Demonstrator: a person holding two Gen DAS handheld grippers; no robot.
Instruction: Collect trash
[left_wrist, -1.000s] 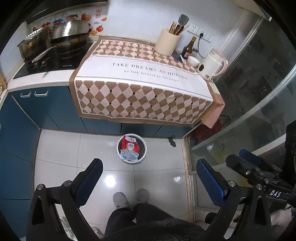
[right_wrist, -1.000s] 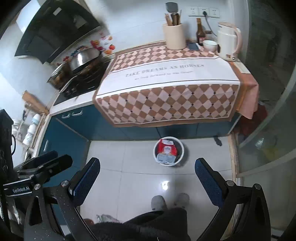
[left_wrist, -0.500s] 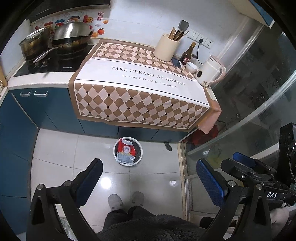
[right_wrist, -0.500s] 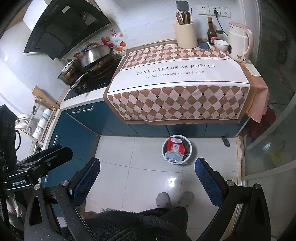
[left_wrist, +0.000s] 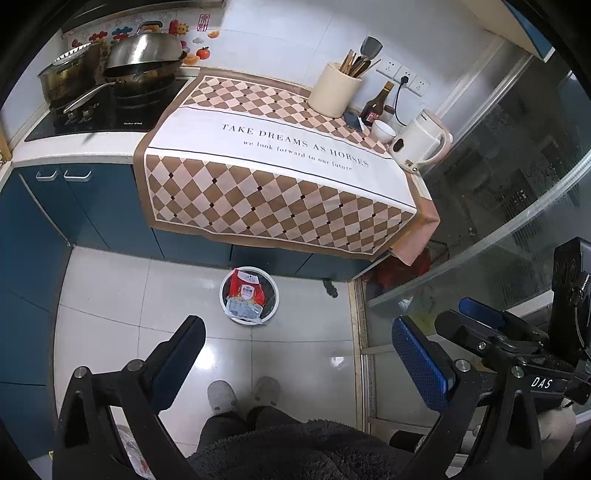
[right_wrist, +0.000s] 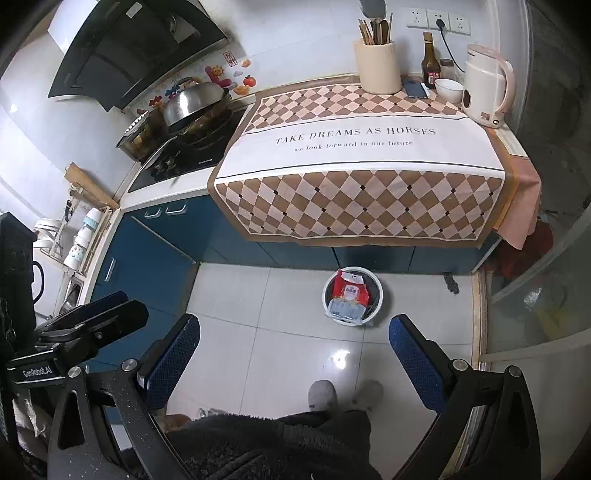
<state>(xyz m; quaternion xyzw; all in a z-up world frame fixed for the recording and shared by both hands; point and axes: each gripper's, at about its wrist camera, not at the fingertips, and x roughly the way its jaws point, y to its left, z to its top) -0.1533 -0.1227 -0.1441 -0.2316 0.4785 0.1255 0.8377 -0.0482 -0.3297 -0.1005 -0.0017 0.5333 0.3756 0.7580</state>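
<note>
Both hand-held grippers, left (left_wrist: 297, 363) and right (right_wrist: 293, 356), hang spread wide and hold nothing. Ahead of them, below on the floor (right_wrist: 258, 332), the bin (right_wrist: 352, 296) holds a red packet (right_wrist: 349, 298), its long axis running away from the grippers toward the tabletop (right_wrist: 354, 147), red end farthest.

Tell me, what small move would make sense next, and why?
Probably hold both back from the bin: the left hand-held gripper and right hand-held gripper are open and empty, high above the floor. A red and clear packet already lies in the white bin, and no loose trash shows on the cloth-covered counter.
</note>
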